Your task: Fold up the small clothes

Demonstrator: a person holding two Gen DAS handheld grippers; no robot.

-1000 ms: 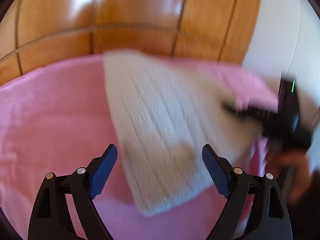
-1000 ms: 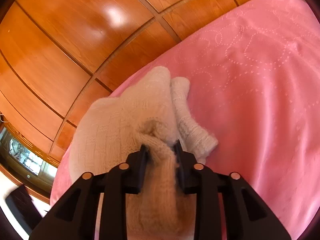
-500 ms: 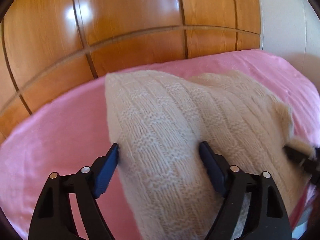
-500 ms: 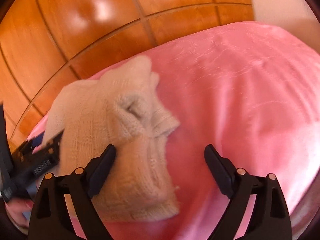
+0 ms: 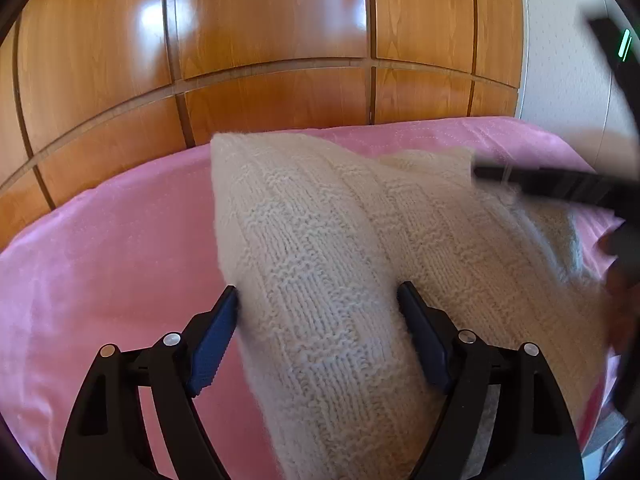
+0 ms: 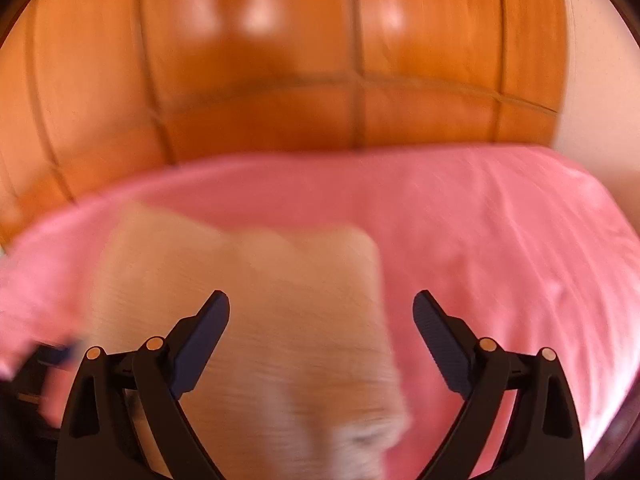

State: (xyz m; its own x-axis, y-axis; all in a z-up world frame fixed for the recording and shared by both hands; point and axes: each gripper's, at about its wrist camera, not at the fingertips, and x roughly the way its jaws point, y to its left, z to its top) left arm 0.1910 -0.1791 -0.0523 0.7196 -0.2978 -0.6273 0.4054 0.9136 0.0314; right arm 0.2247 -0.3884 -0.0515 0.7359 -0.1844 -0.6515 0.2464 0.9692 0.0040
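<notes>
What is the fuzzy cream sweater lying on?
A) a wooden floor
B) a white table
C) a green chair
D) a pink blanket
D. The cream knitted sweater rests on the pink blanket, which spreads out on all sides of it in both views; the wooden panels stand behind the bed, not under the sweater.

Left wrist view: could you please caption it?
Open left tongs straddle a cream knit garment on the pink bedspread.
</notes>
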